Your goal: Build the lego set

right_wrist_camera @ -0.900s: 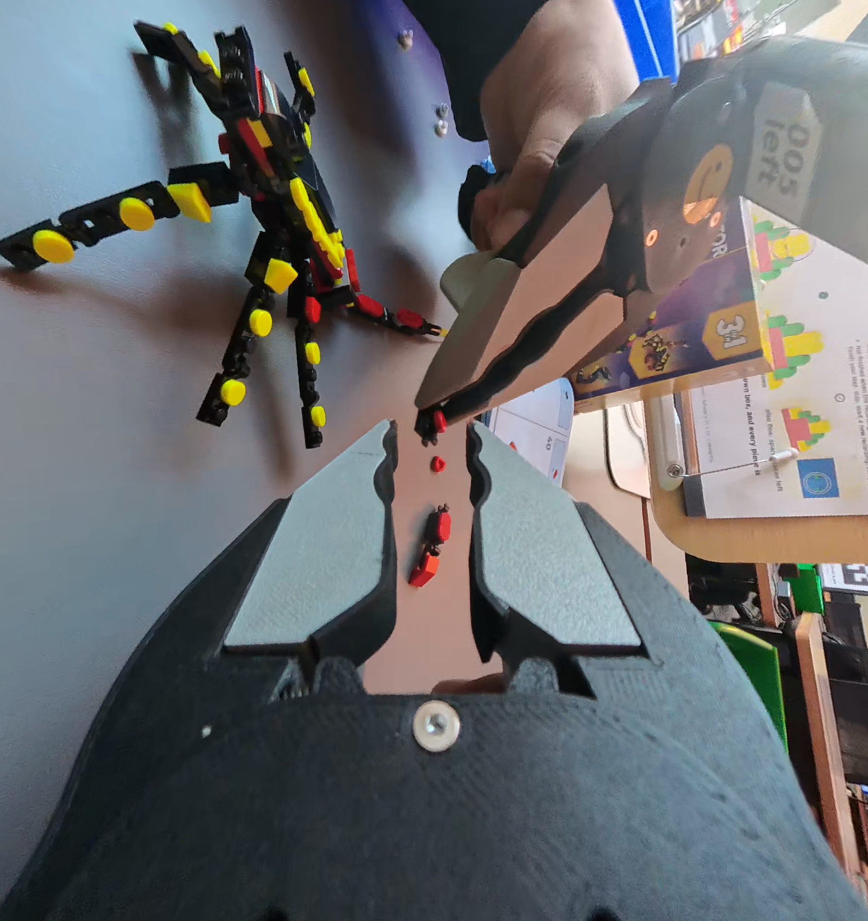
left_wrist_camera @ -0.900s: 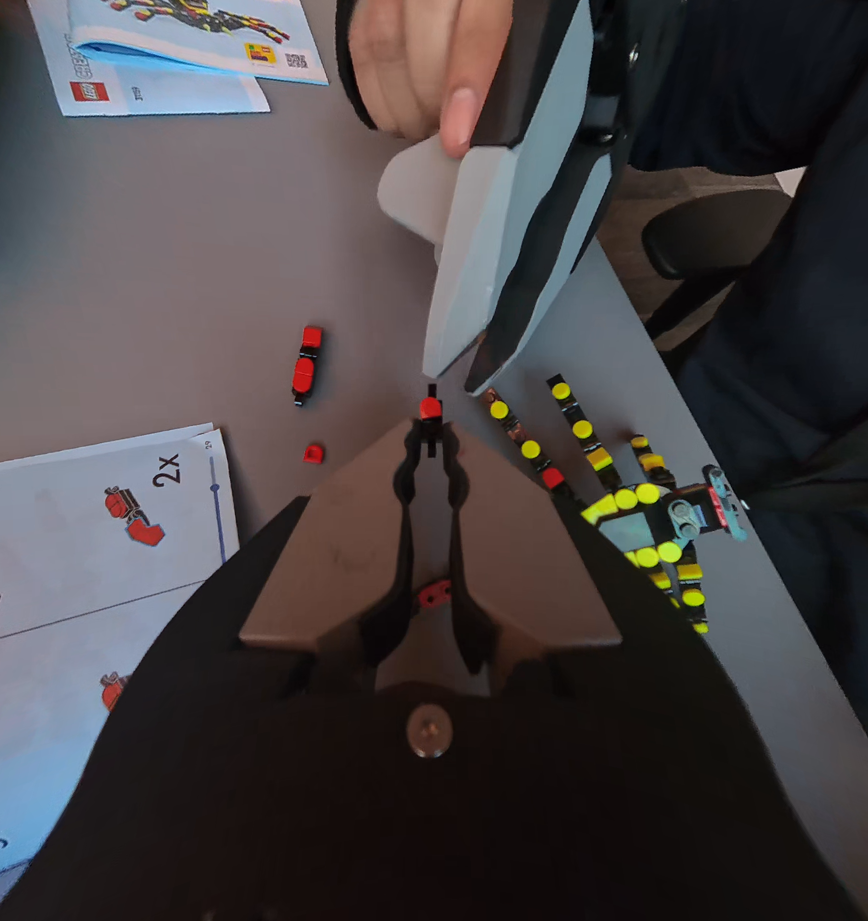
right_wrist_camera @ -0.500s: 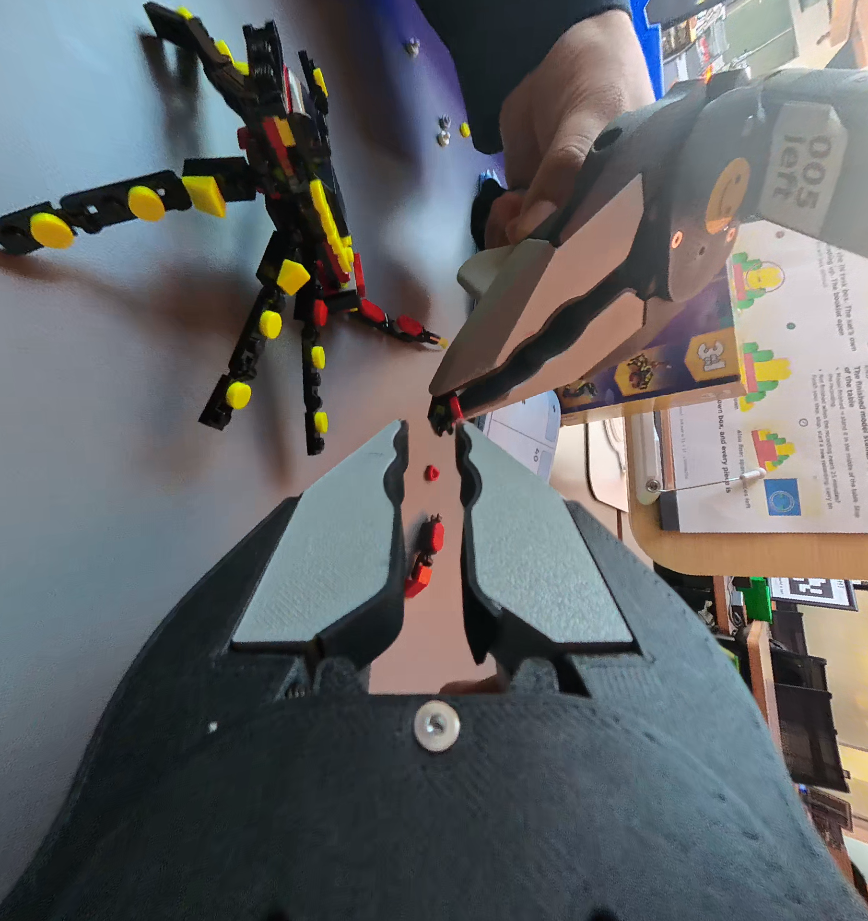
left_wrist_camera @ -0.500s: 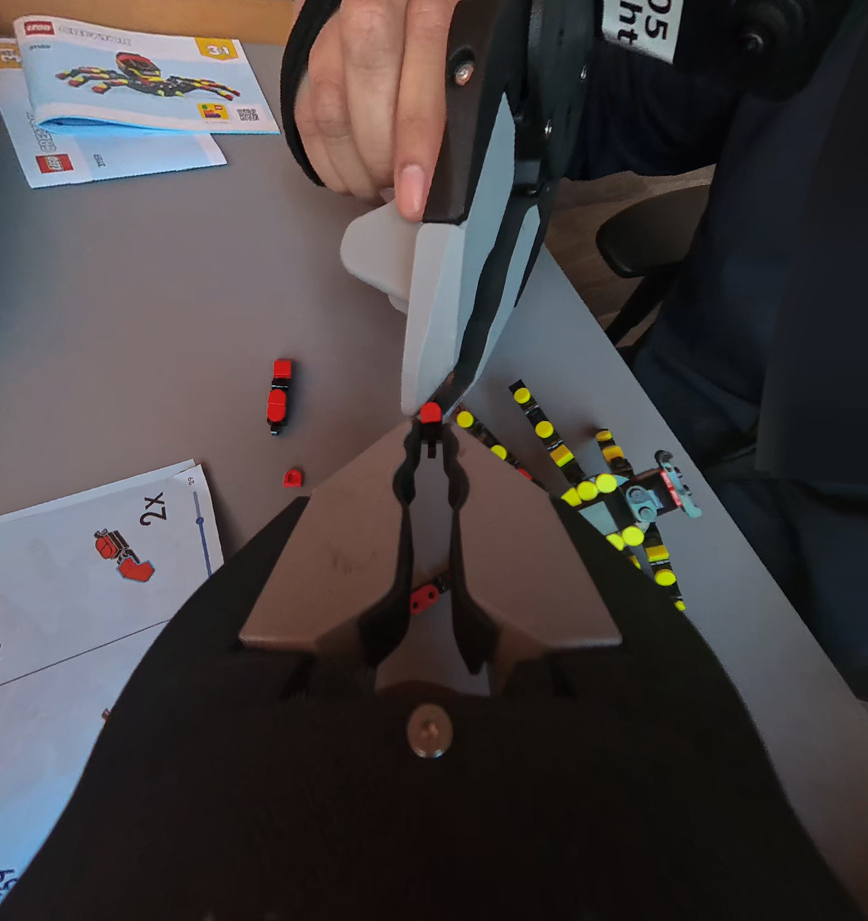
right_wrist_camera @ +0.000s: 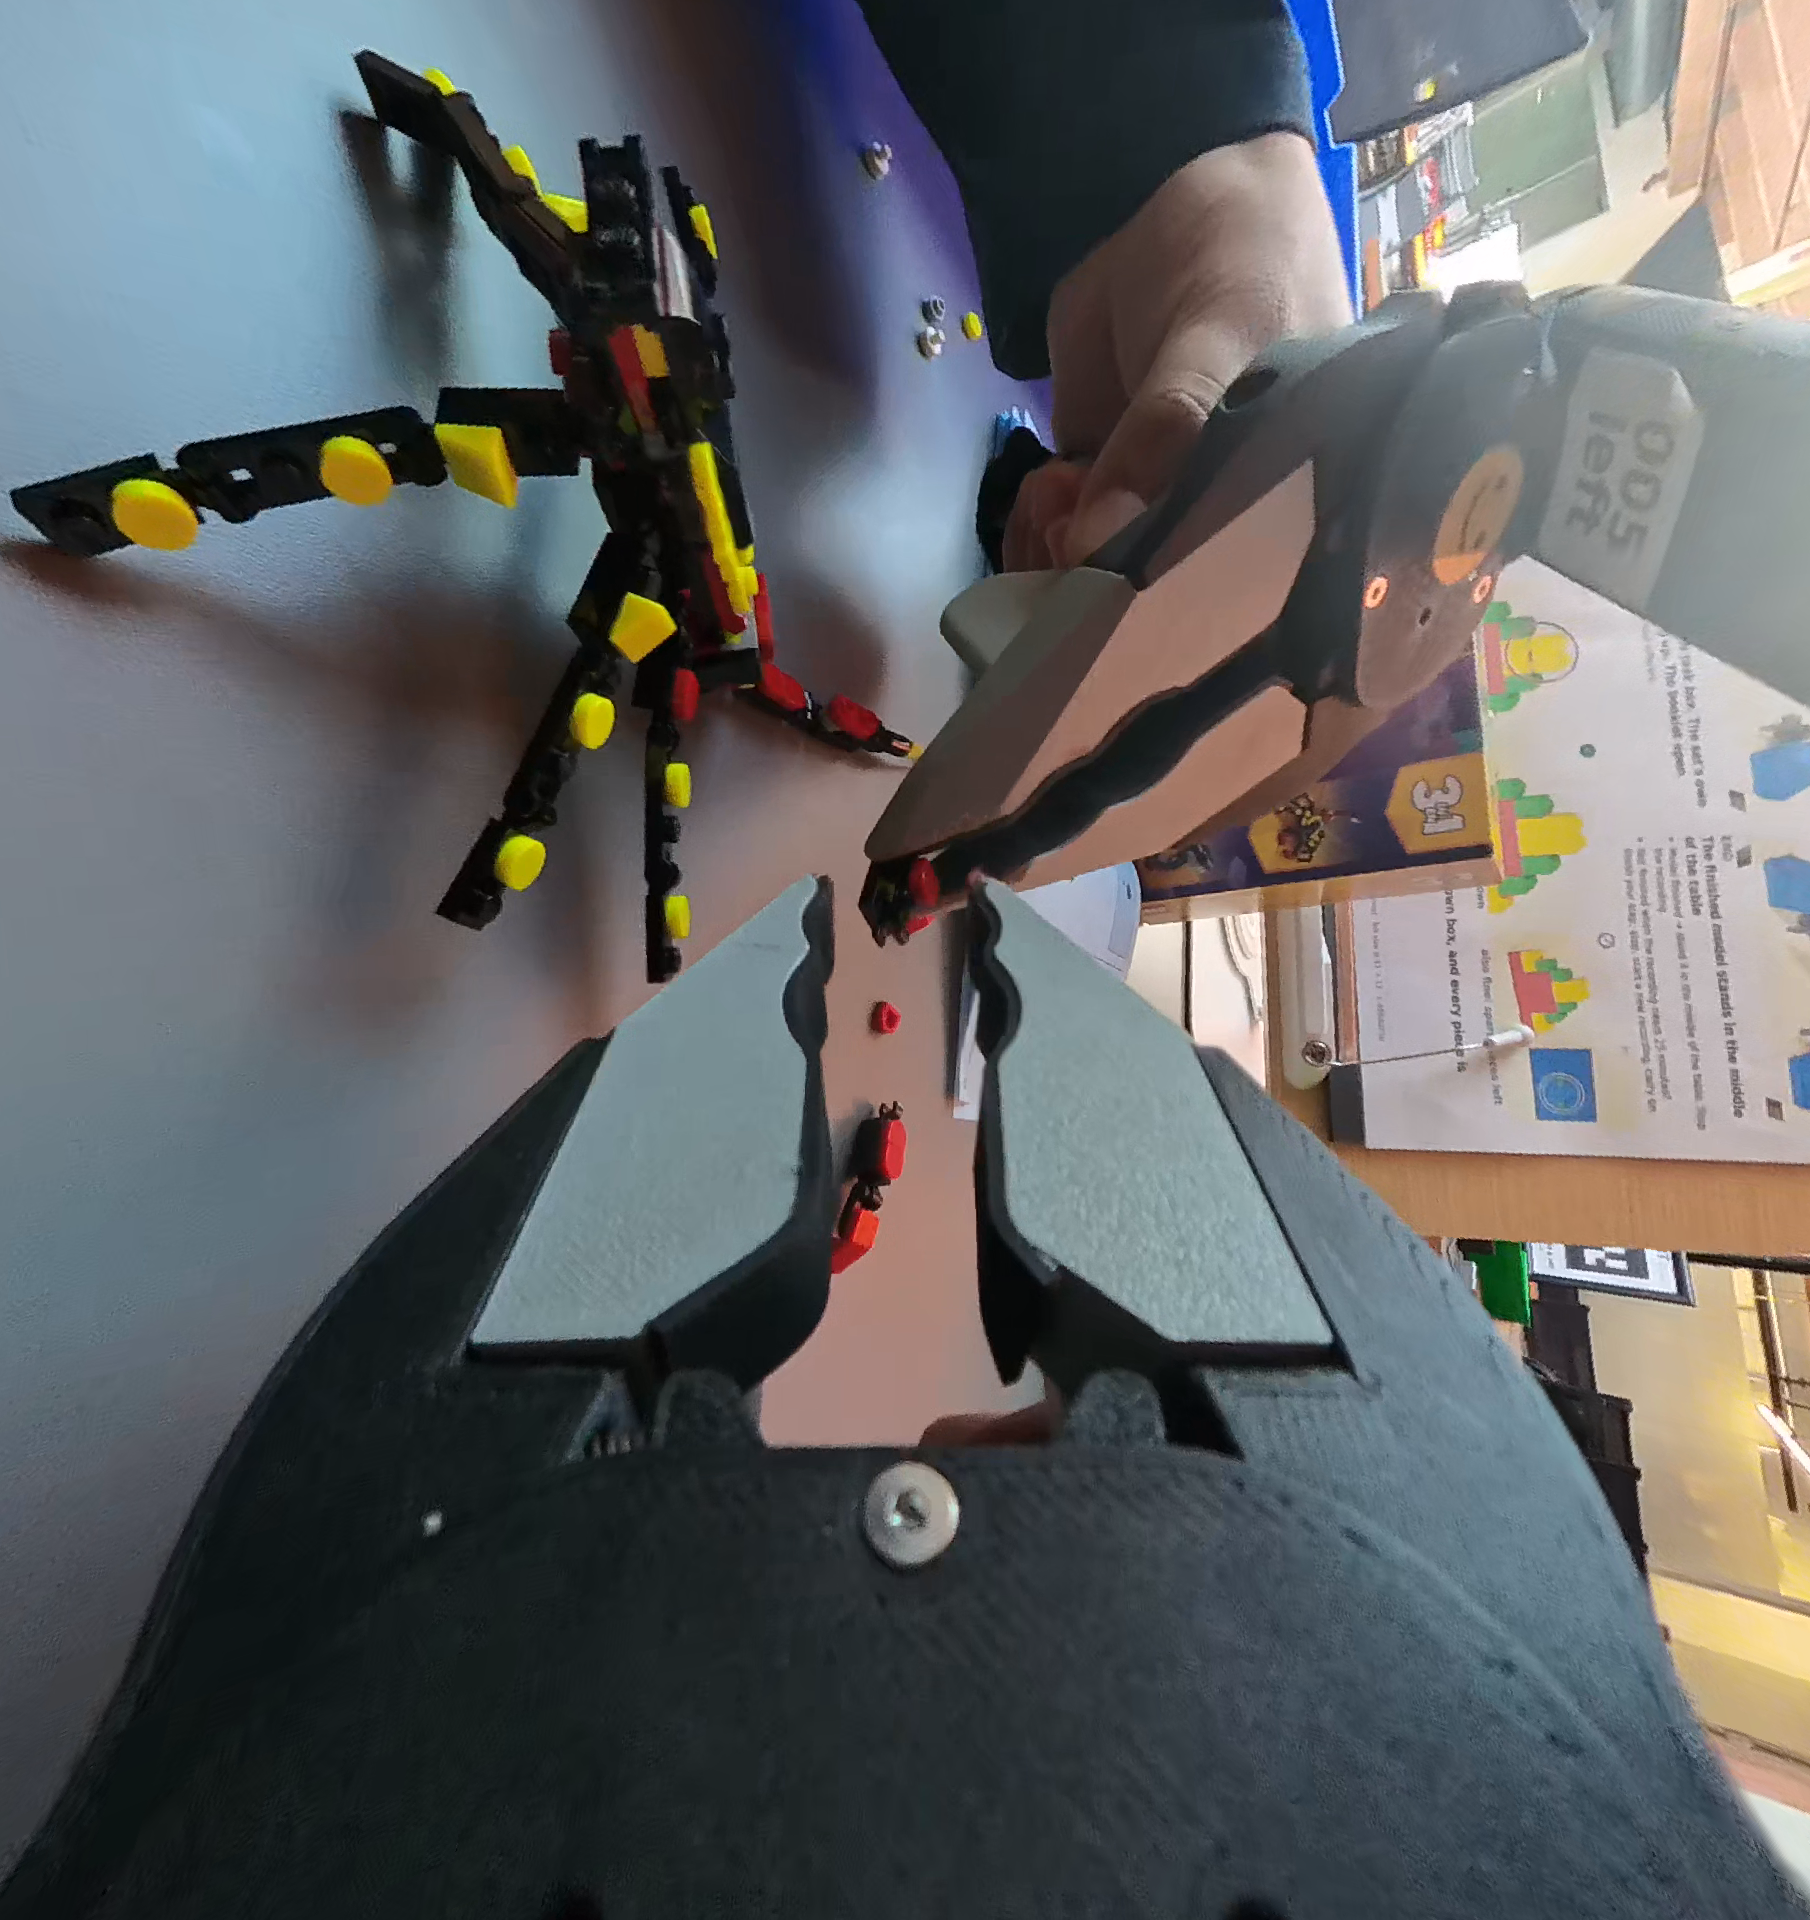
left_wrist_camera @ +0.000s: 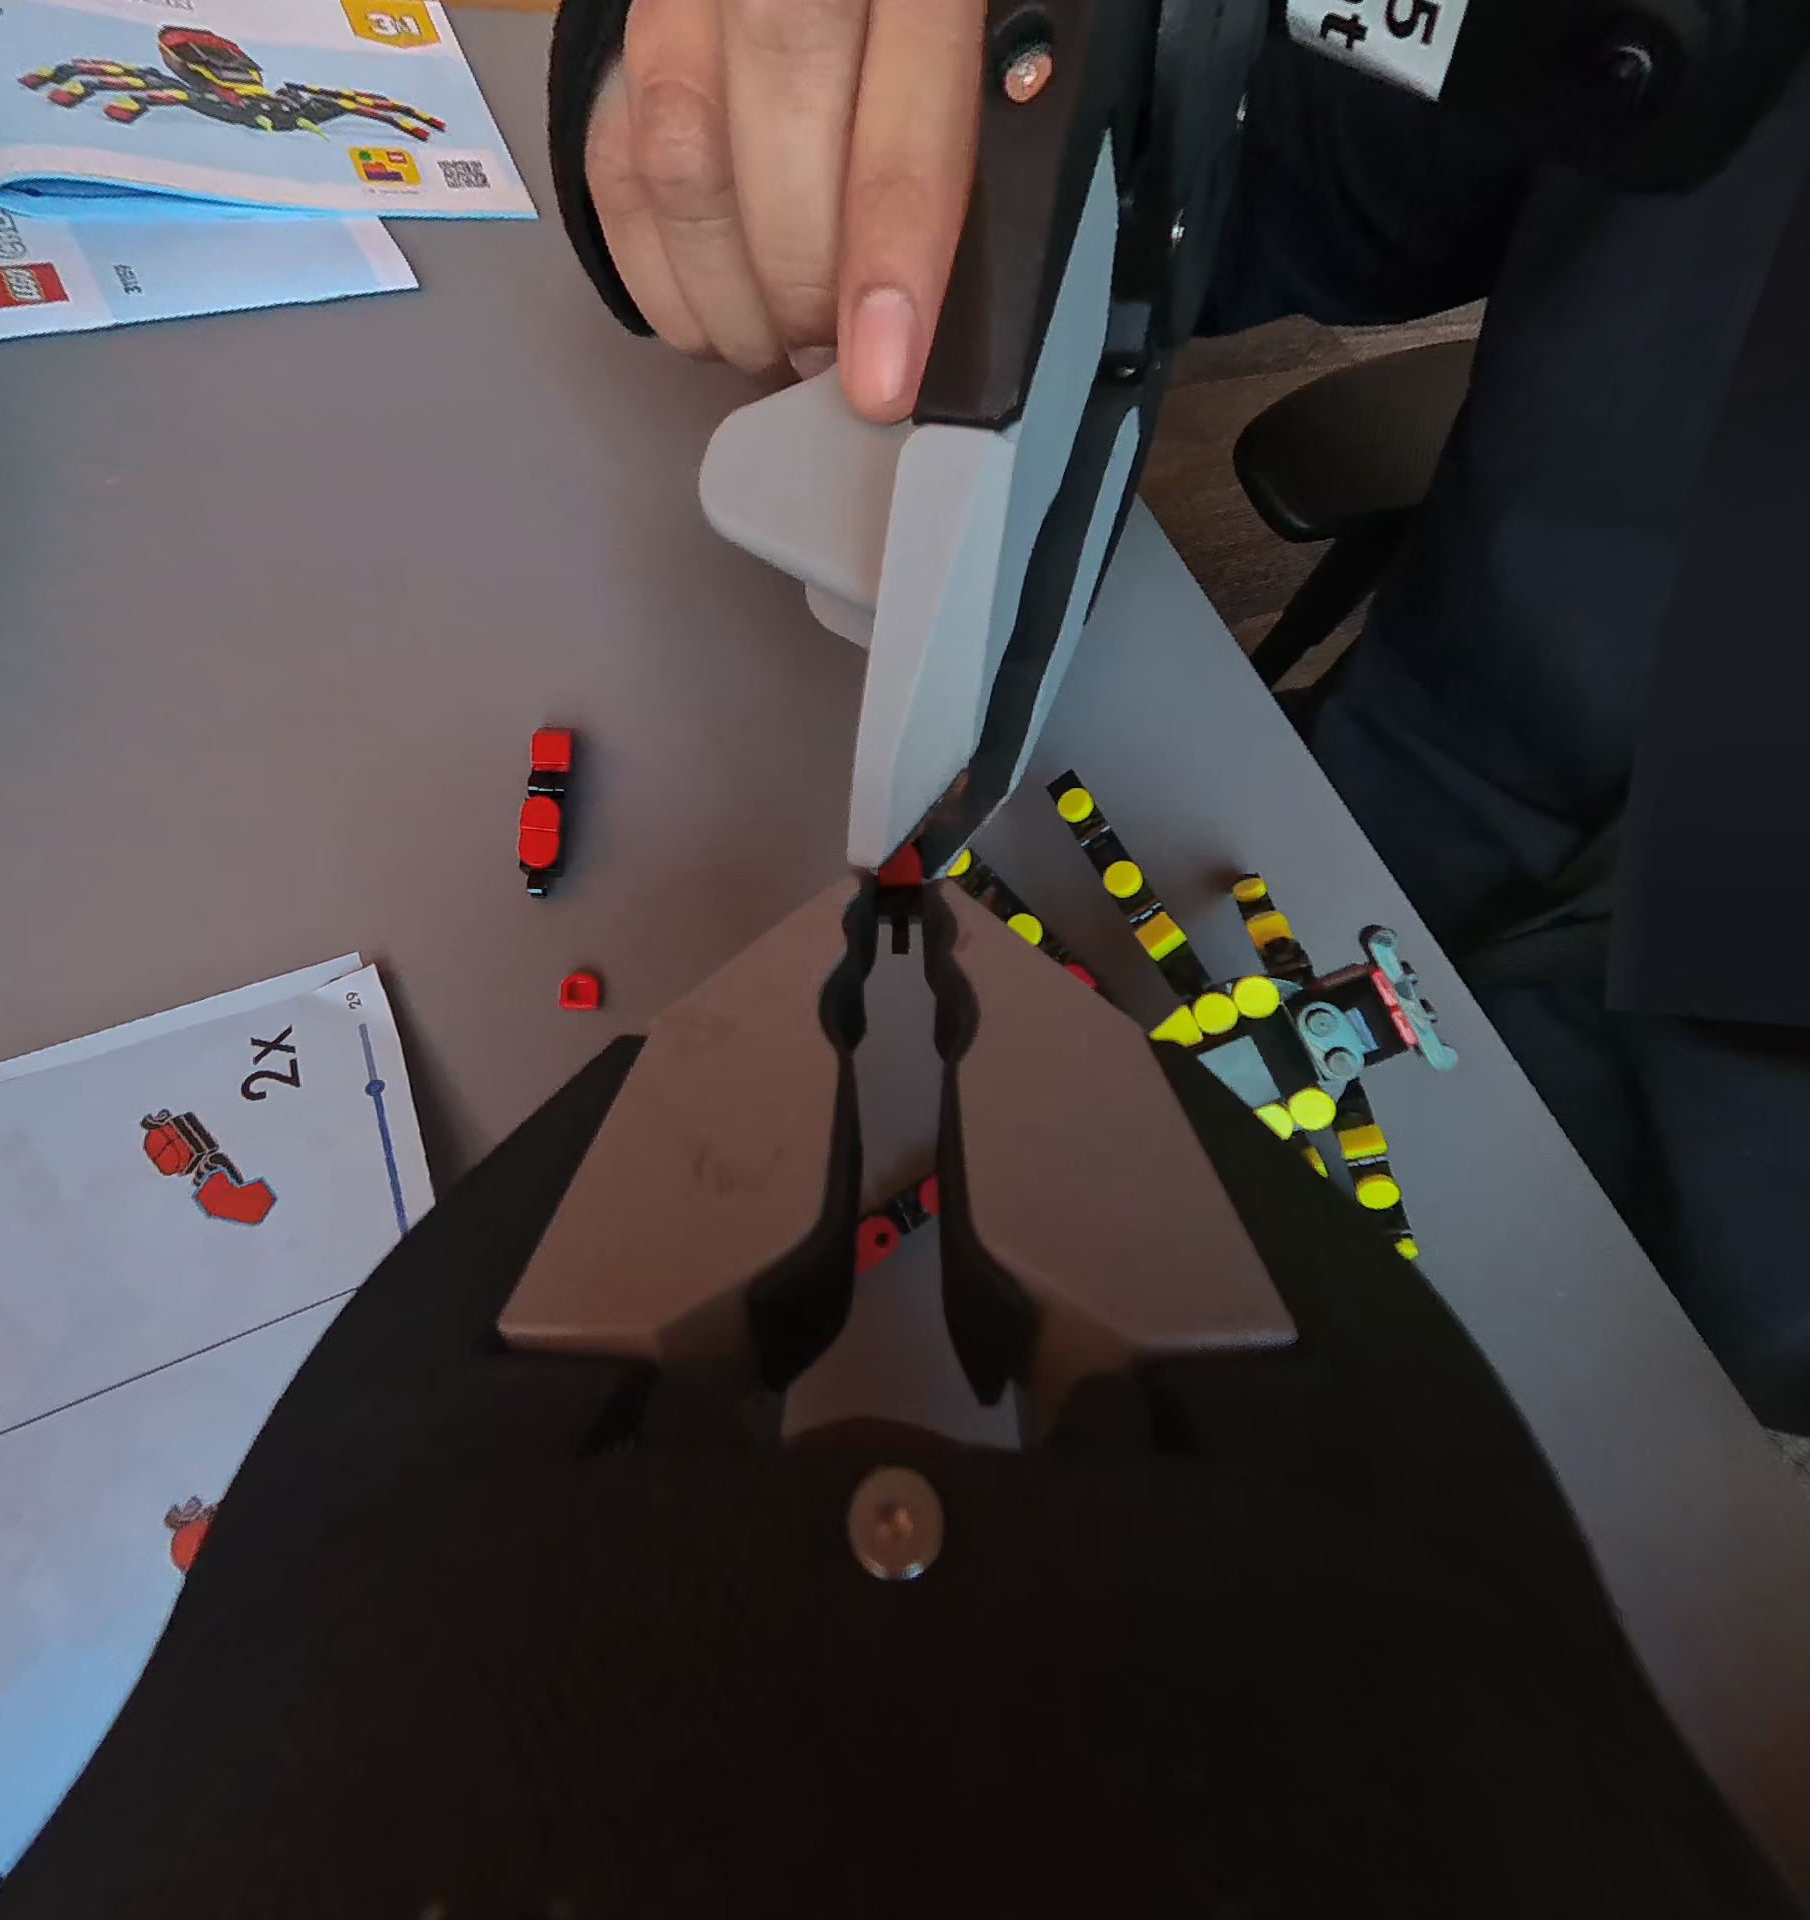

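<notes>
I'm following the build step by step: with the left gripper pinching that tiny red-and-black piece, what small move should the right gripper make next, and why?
Probably ease the right gripper forward and close it on the red-and-black piece. Its jaws are open and the piece sits right at their tips, still clamped by the left gripper. The manual page pictures a small red assembly, so gripping both ends seems the likely step.

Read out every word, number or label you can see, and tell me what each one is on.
I can't quote writing; here is where it stands.
Closed blue booklets: cover print and a logo.
Open instruction page: large printed characters.
White tag on the right gripper: cut off by the frame.
Grey tag on the left gripper: legible.
Purple box: a printed badge.
Paper sheet: mostly too small to read.
</notes>
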Demonstrator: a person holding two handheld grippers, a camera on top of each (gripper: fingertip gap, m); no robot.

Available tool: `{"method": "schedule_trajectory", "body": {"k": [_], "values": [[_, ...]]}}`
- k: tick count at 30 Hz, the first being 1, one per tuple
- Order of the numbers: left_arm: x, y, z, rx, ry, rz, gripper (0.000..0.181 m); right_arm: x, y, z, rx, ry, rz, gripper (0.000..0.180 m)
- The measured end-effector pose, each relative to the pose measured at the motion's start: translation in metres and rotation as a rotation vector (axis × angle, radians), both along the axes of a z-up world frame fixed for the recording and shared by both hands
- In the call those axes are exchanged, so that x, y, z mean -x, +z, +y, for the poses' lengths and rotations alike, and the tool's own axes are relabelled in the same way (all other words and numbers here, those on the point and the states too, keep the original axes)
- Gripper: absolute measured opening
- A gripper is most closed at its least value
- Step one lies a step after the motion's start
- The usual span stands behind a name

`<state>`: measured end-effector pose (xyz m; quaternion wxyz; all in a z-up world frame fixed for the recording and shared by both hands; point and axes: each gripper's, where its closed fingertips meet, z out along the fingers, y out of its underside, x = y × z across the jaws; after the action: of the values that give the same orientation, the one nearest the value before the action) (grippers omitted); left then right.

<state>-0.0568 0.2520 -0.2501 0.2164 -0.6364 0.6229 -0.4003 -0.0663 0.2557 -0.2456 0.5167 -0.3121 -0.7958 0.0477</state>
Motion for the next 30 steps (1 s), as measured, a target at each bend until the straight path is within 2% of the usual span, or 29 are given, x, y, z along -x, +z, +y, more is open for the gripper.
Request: {"method": "schedule_trajectory", "body": {"k": [7, 23, 27, 30], "values": [[-0.002, -0.001, -0.006, 0.032, -0.037, 0.012, 0.006, 0.002, 0.000, -0.009, -0.011, 0.052, 0.001, 0.012], [0.000, -0.004, -0.004, 0.005, -0.038, 0.029, 0.006, 0.002, -0.005, -0.008, 0.043, 0.041, -0.002, 0.010], [-0.001, -0.001, 0.001, 0.077, 0.005, 0.005, 0.005, 0.002, -0.004, -0.003, 0.107, 0.007, 0.033, 0.009], [-0.002, 0.009, 0.005, 0.196, 0.047, -0.054, 0.005, 0.002, 0.004, 0.002, 0.130, -0.012, 0.082, 0.009]]}}
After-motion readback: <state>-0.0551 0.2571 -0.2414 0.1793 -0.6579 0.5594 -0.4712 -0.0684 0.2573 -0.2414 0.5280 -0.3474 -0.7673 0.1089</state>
